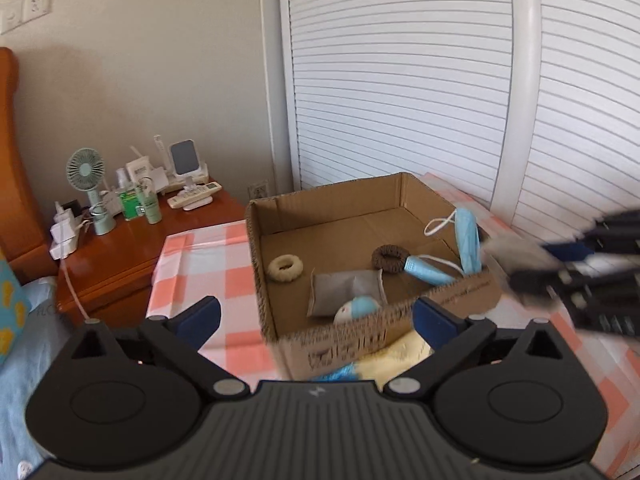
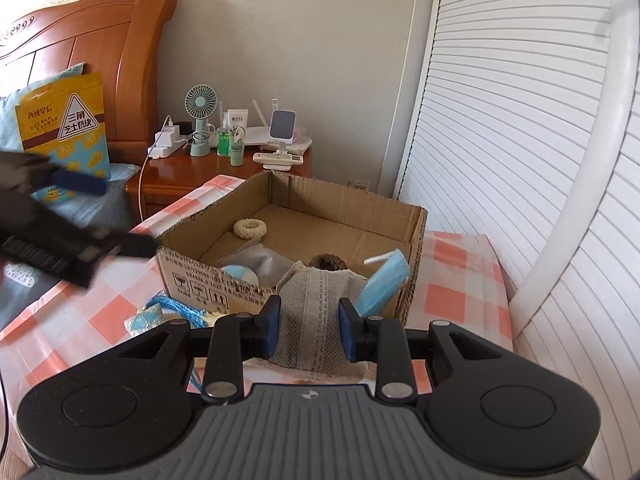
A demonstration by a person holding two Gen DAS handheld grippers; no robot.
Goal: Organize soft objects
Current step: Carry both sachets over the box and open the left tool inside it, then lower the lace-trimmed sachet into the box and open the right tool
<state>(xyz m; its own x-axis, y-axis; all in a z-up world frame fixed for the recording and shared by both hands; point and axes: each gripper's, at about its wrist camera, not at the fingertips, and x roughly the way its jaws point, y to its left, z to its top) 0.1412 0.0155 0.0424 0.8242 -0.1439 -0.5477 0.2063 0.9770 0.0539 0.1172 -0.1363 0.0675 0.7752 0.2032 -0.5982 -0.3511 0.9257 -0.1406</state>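
Observation:
An open cardboard box (image 1: pixel 332 208) stands on a pink-checked cloth. Inside lie a cream scrunchie (image 1: pixel 285 268), a brown scrunchie (image 1: pixel 390 257), a grey pouch (image 1: pixel 344 292), a blue face mask (image 1: pixel 468 240) leaning on the right wall, and a blue-and-white round piece (image 1: pixel 358 308). My left gripper (image 1: pixel 316 314) hangs wide open just before the box's near wall, nothing between its fingers. My right gripper (image 2: pixel 309 312) is shut on a beige lace cloth (image 2: pixel 316 300), held at the box's near edge beside the mask (image 2: pixel 384 284). A yellow cloth (image 1: pixel 396 356) and a blue tasselled piece (image 2: pixel 176 308) lie outside, in front of the box.
A wooden nightstand (image 1: pixel 120 256) left of the table carries a small green fan (image 1: pixel 86 172), bottles, chargers and a remote. A wooden headboard (image 2: pixel 100 40) and a yellow snack bag (image 2: pixel 64 120) are far left. White louvred doors (image 1: pixel 400 80) stand close behind the box.

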